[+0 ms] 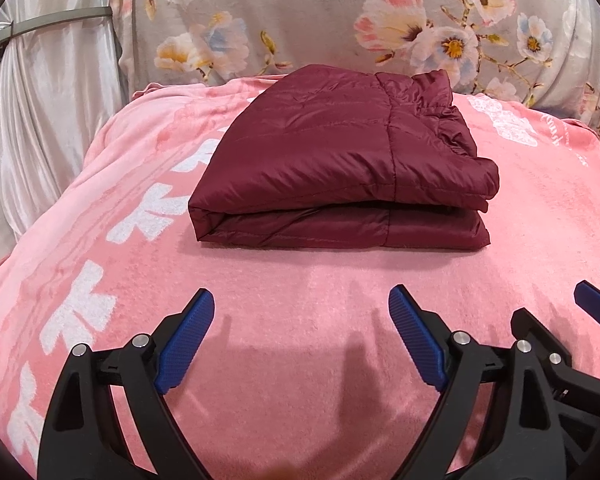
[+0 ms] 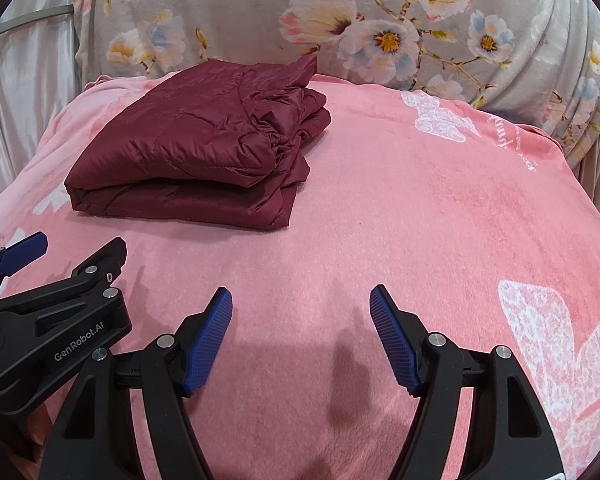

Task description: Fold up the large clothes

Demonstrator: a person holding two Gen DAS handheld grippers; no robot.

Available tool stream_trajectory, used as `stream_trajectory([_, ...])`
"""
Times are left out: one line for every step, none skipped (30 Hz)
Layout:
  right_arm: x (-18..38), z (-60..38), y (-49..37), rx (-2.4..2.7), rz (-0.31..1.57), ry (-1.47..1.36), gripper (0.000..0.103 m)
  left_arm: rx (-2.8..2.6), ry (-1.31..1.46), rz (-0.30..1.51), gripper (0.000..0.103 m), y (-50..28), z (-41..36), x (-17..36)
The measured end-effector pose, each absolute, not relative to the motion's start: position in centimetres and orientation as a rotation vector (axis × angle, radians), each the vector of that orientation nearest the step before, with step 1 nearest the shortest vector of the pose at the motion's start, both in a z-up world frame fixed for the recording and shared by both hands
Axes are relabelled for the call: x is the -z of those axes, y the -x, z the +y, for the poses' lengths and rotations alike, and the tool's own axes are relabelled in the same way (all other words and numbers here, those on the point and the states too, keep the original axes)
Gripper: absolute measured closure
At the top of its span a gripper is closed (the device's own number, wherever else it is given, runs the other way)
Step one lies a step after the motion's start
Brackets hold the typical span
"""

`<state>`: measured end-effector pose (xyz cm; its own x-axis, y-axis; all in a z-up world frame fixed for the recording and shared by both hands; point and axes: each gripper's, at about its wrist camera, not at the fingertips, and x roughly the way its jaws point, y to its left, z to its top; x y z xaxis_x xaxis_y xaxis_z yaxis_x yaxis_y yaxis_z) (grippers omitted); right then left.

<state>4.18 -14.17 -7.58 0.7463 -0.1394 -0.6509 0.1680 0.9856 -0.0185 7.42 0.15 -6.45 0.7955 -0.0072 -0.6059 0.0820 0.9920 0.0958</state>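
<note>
A dark red padded jacket [image 1: 340, 160] lies folded into a thick rectangle on the pink blanket [image 1: 300, 280]. It also shows in the right wrist view [image 2: 196, 148], to the upper left. My left gripper [image 1: 302, 300] is open and empty, held above the blanket in front of the jacket. My right gripper [image 2: 301, 294] is open and empty, to the right of the jacket and short of it. Part of the right gripper [image 1: 592, 304] shows at the right edge of the left wrist view. The left gripper [image 2: 32, 280] shows at the left of the right wrist view.
The pink blanket [image 2: 420, 208] with white patterns covers a raised soft surface. A grey floral cushion [image 1: 340, 20] stands behind it. Shiny white cloth [image 1: 52, 100] hangs at the left.
</note>
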Motion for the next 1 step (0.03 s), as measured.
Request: stream_trajectory([7.58, -14.2, -4.25, 0.167, 0.709, -0.043, 0.034, 0.05, -0.117, 0.652, 0.016, -7.46, 0.19, 6.49])
